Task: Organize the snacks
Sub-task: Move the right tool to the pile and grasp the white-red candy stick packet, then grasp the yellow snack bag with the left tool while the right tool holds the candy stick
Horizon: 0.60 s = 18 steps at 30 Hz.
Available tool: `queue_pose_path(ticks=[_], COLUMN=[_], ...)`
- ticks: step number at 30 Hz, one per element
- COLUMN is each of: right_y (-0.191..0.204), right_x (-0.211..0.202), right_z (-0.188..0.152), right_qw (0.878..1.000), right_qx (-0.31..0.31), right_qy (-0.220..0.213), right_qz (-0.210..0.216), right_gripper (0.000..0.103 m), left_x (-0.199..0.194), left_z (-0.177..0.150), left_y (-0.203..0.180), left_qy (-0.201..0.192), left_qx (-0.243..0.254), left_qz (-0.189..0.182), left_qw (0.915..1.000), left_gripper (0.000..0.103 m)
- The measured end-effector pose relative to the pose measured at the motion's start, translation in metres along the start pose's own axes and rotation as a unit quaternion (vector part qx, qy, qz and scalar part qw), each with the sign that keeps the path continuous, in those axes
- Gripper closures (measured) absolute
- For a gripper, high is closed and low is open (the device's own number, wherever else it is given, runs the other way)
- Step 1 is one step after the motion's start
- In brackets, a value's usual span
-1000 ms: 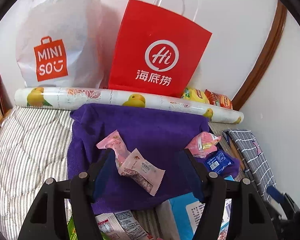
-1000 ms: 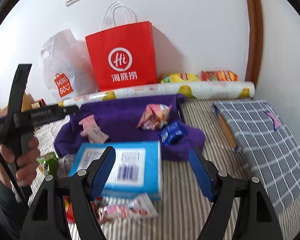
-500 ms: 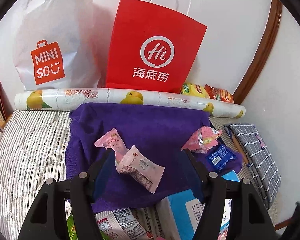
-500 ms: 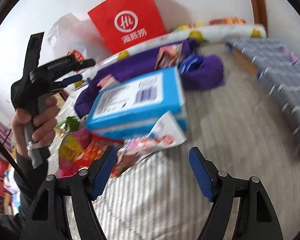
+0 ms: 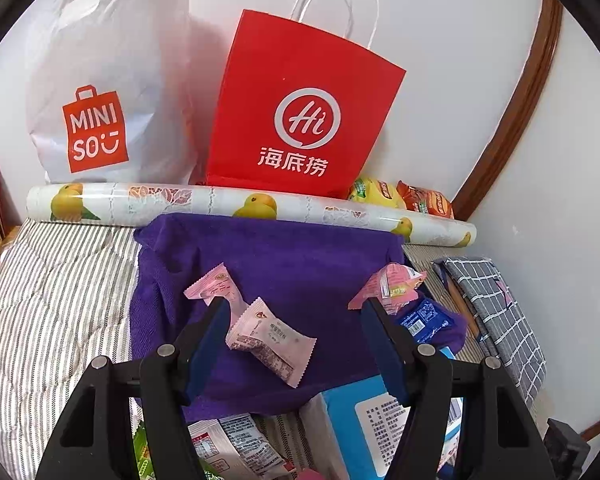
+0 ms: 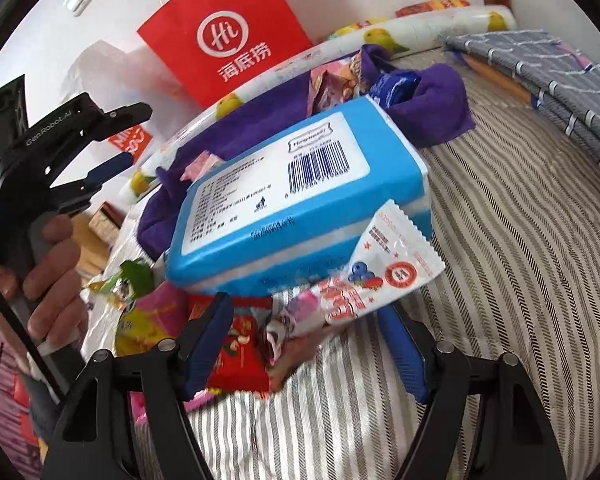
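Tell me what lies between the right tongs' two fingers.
In the right wrist view, the right tongs are closing around a white, red-printed snack packet that lies against the blue box. A red packet sits beside it.

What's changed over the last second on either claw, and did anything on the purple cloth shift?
The right claw has dropped and rolled toward the snack pile in front of the blue box; its jaws are closing around the white-and-red wrapper, not yet pressing on it. The left claw kept hovering, open, above the purple cloth. The pink packets there did not move.
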State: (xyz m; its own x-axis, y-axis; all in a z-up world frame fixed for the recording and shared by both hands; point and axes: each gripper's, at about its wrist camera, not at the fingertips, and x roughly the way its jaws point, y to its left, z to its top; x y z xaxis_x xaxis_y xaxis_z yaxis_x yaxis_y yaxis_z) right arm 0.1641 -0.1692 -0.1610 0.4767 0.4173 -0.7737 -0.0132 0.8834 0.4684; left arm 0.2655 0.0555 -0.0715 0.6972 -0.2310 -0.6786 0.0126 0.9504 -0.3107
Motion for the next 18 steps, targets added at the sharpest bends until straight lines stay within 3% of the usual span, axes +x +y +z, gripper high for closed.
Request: queue_pose_path(ticks=[2, 9, 14, 18], right_y=[0.000, -0.014, -0.022, -0.033], right_x=[0.005, -0.005, -0.028, -0.041], right_z=[0.000, 0.003, 0.006, 0.010], right_qw=[1.000, 1.000, 1.000, 0.998], right_qx=[0.008, 0.027, 0.008, -0.025], right_qy=[0.003, 0.003, -0.011, 0.005], right_qz=[-0.011, 0.009, -0.019, -0.060], right_gripper=[0.059, 0.075, 0.080, 0.080], left_x=[0.001, -0.002, -0.003, -0.004], left_z=[0.000, 0.001, 0.002, 0.002], left_y=[0.003, 0.007, 0.006, 0.005], left_qy=[0.003, 0.001, 0.001, 0.000], left_qx=[-0.008, -0.019, -0.019, -0.018], left_qz=[-0.002, -0.012, -0.013, -0.010], left_qw=[1.0000, 0.9998, 0.9997, 0.9998], left_gripper=[0.037, 0.037, 0.037, 0.037])
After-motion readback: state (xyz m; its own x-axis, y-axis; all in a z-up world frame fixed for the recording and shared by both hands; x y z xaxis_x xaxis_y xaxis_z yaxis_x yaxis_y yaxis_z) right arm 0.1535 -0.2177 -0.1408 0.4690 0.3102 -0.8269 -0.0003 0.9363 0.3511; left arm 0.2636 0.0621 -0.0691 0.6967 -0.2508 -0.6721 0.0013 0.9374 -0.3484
